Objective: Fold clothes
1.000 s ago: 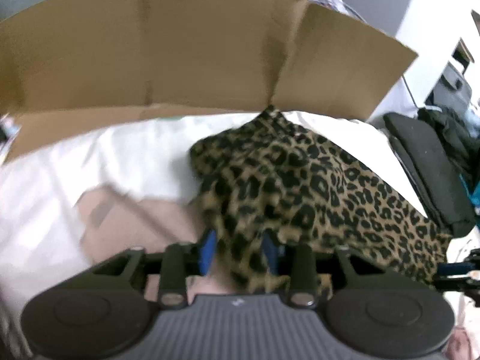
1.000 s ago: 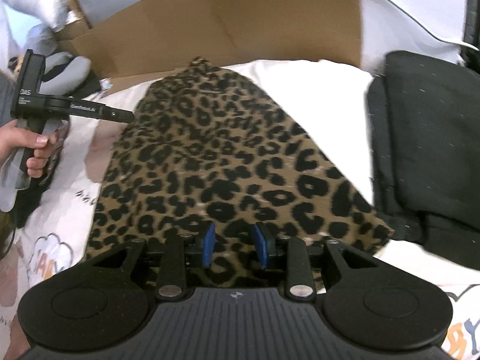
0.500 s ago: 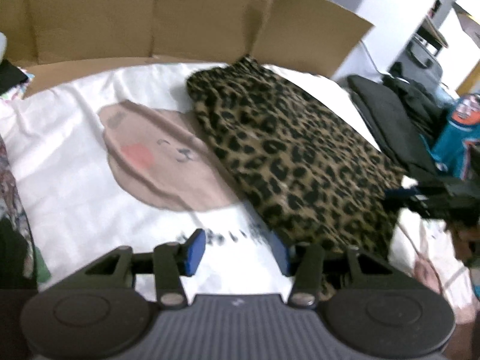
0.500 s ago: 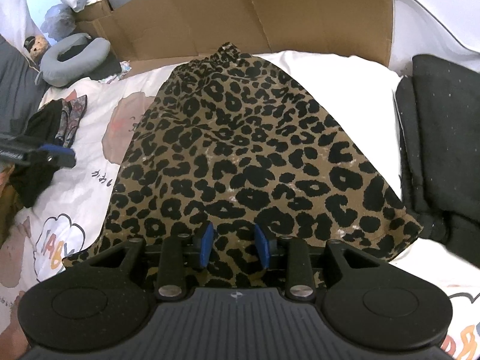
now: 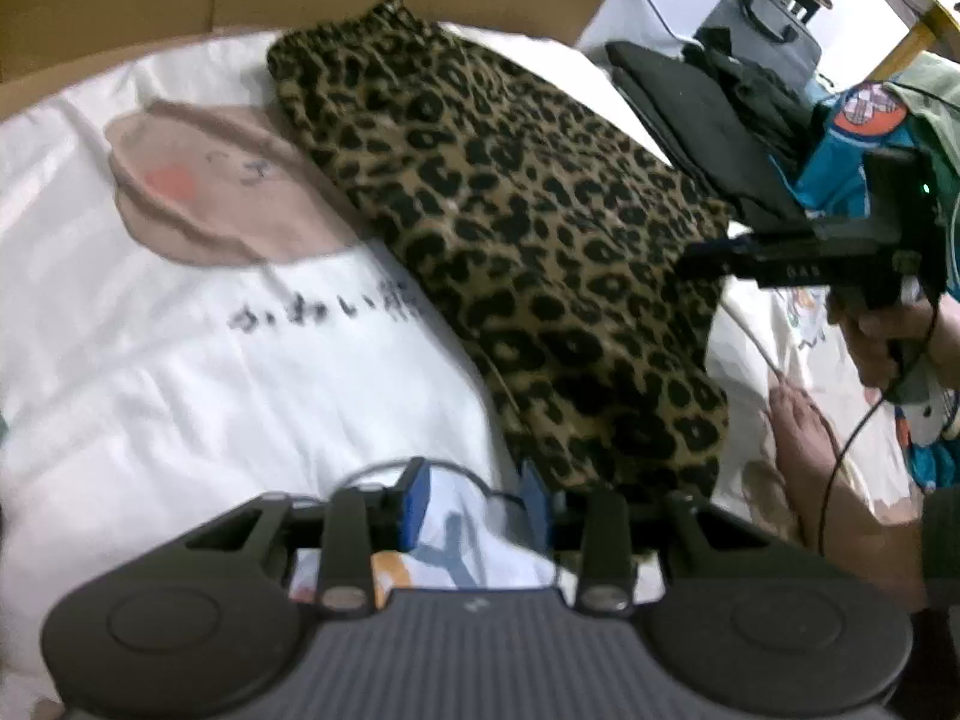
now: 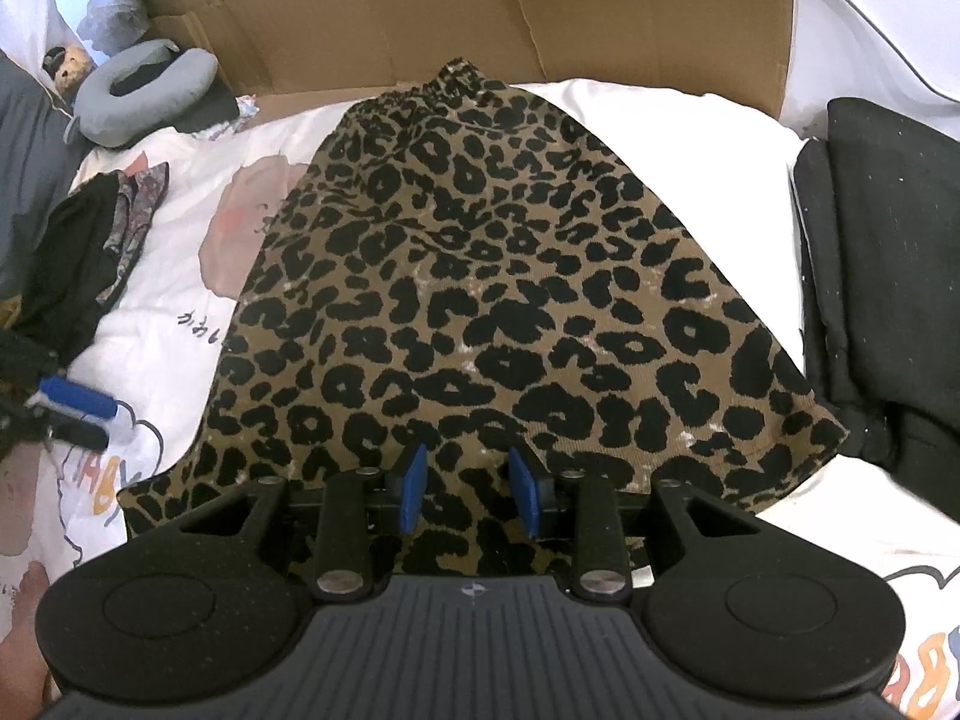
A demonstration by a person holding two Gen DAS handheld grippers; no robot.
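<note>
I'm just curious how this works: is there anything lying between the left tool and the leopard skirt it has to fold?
Nothing visible. The left tool hangs over bare printed bedsheet, its jaws closing with nothing between them, right beside the near corner of the leopard skirt. The black clothes lie on the skirt's far side.

Both wrist cams close, angled down at bed; shared: leopard-print garment (image 5: 528, 252) (image 6: 510, 300), left view from its side.

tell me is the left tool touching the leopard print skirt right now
Apart. The right wrist view shows the left tool over the white printed sheet, bare sheet between it and the leopard print skirt; its jaws are closing on nothing.
</note>
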